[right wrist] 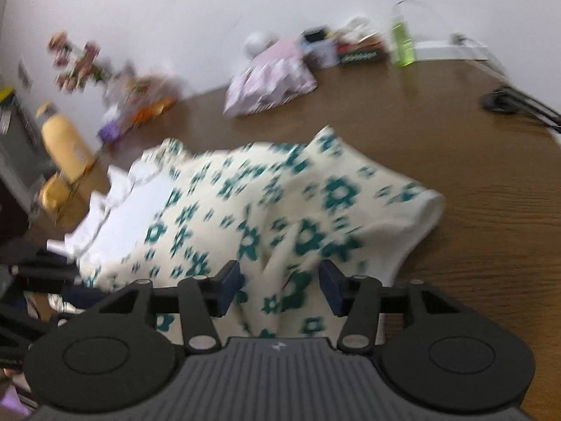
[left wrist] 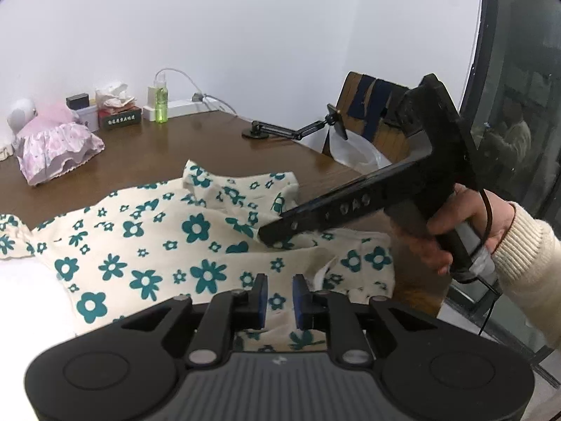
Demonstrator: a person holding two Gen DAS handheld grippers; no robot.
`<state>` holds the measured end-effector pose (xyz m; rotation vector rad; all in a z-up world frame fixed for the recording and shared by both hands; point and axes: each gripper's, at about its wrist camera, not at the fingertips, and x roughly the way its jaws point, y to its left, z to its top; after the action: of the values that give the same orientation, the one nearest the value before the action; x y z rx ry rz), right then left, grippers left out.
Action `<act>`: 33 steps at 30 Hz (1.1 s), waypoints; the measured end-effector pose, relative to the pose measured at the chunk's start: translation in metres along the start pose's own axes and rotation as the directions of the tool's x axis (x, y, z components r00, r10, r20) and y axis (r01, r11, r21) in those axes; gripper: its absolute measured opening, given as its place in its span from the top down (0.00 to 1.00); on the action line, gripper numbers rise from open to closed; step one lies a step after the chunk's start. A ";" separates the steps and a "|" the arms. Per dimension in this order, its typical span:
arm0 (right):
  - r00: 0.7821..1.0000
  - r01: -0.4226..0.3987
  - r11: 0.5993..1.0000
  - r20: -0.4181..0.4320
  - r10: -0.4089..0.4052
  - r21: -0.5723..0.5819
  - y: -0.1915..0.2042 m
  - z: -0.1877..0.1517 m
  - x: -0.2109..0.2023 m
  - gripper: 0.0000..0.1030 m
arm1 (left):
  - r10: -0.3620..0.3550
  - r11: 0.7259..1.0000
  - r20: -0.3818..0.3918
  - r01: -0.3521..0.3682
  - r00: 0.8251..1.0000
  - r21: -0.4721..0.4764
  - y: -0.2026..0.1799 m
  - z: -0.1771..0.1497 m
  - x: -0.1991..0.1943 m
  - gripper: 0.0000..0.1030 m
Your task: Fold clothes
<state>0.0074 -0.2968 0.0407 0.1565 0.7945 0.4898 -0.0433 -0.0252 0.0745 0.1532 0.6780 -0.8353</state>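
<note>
A cream garment printed with teal flowers (left wrist: 168, 242) lies rumpled on the brown wooden table (left wrist: 224, 140), with both grippers over its near edge.

Taking the garment as the landmark and going left to right in the left wrist view: a pink frilled cloth bundle (left wrist: 56, 147) sits beyond its far left corner, and a clear bottle of green liquid (left wrist: 161, 100) stands further back by the wall. Over the garment's near hem hangs the left gripper (left wrist: 278, 301), its blue pads drawn close with a narrow gap, nothing pinched between them. Above the garment's right part, the right gripper's black finger (left wrist: 336, 210) reaches in, carried by a hand (left wrist: 452, 228) in a cream sleeve. In the blurred right wrist view, the right gripper (right wrist: 280, 287) is released, pads apart on either side of a raised fold without pressing it.
</note>
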 end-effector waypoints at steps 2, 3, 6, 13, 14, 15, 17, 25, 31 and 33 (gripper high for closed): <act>0.999 0.045 0.997 0.016 -0.045 -0.055 0.009 0.001 -0.002 0.53 | -0.001 1.000 -0.015 0.001 1.000 -0.003 0.003 -0.003 0.004 0.86; 0.997 0.080 0.993 0.030 -0.078 -0.087 0.014 0.002 -0.006 0.52 | 0.001 1.000 -0.022 -0.001 1.000 -0.004 0.005 -0.005 0.005 0.86; 0.995 0.054 0.993 0.090 -0.045 -0.101 0.015 0.013 -0.026 0.59 | -0.004 1.000 -0.032 0.004 0.999 -0.011 0.010 -0.009 0.007 0.85; 0.994 0.092 0.970 -0.035 -0.102 -0.225 0.027 0.022 0.016 0.96 | -0.017 1.000 -0.037 0.017 0.999 -0.016 0.014 -0.013 0.011 0.82; 0.993 0.093 0.967 -0.049 -0.107 -0.237 0.029 0.021 0.021 0.93 | -0.017 1.000 -0.039 0.016 0.999 -0.013 0.014 -0.015 0.011 0.81; 0.992 0.094 0.964 -0.061 -0.113 -0.249 0.031 0.020 0.025 0.89 | -0.018 1.000 -0.042 0.017 0.999 -0.013 0.014 -0.016 0.011 0.81; 0.990 0.096 0.961 -0.074 -0.119 -0.260 0.034 0.020 0.031 0.83 | -0.021 1.000 -0.049 0.020 0.999 -0.017 0.015 -0.017 0.012 0.81; 0.984 0.150 0.935 -0.043 -0.172 -0.320 0.045 0.013 0.036 0.79 | -0.026 0.999 -0.054 0.025 0.998 -0.020 0.014 -0.021 0.015 0.81; 0.997 0.072 0.997 0.022 -0.071 -0.039 0.009 0.027 0.014 0.99 | -0.028 0.999 -0.053 0.027 0.998 -0.022 0.014 -0.021 0.015 0.81; 0.995 0.007 0.992 0.096 -0.019 0.125 -0.017 0.030 -0.001 0.99 | -0.028 0.999 -0.052 0.027 0.998 -0.023 0.014 -0.021 0.014 0.81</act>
<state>0.0348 -0.3111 0.0570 0.2885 0.7302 0.4171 -0.0364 -0.0168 0.0478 0.1465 0.7402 -0.8520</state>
